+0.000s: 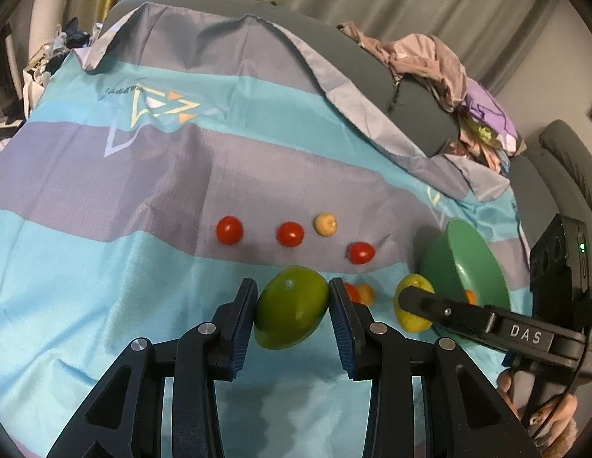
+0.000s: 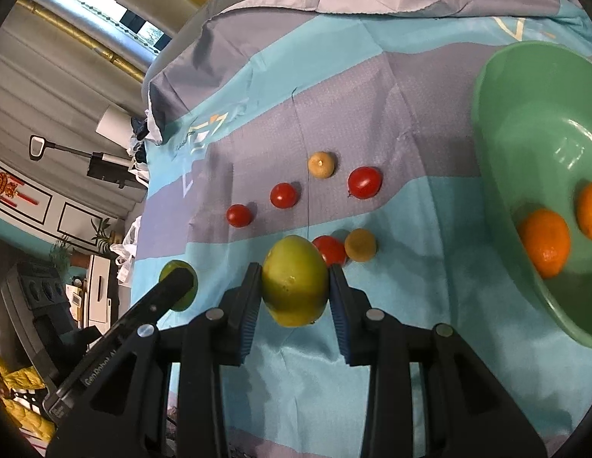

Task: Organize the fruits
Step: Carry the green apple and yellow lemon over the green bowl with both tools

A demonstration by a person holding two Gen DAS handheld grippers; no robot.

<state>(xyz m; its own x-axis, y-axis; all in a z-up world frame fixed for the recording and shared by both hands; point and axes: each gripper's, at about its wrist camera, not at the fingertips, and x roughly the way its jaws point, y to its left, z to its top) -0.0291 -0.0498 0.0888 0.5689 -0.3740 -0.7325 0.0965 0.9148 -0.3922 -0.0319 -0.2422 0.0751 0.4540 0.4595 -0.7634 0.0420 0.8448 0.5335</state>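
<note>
In the left wrist view my left gripper (image 1: 292, 291) is shut on a green lime (image 1: 290, 318), held just above the striped cloth. To its right my right gripper (image 1: 412, 301) is shut on a yellow-green lemon (image 1: 410, 322), close beside the green bowl (image 1: 444, 259). The right wrist view shows the same lemon (image 2: 296, 290) pinched between the blue pads (image 2: 336, 297). The bowl (image 2: 525, 122) stands tilted at the right and holds two oranges (image 2: 546, 240). On the cloth lie several red tomatoes (image 2: 283, 195) and two small yellow fruits (image 2: 321, 164).
A blue and grey striped cloth (image 1: 105, 267) covers the surface, its far edge rucked up over a grey sofa back (image 1: 421, 114). Crumpled clothes (image 1: 441, 68) are piled at the back right. A person's hand (image 1: 540, 408) holds the right gripper's handle.
</note>
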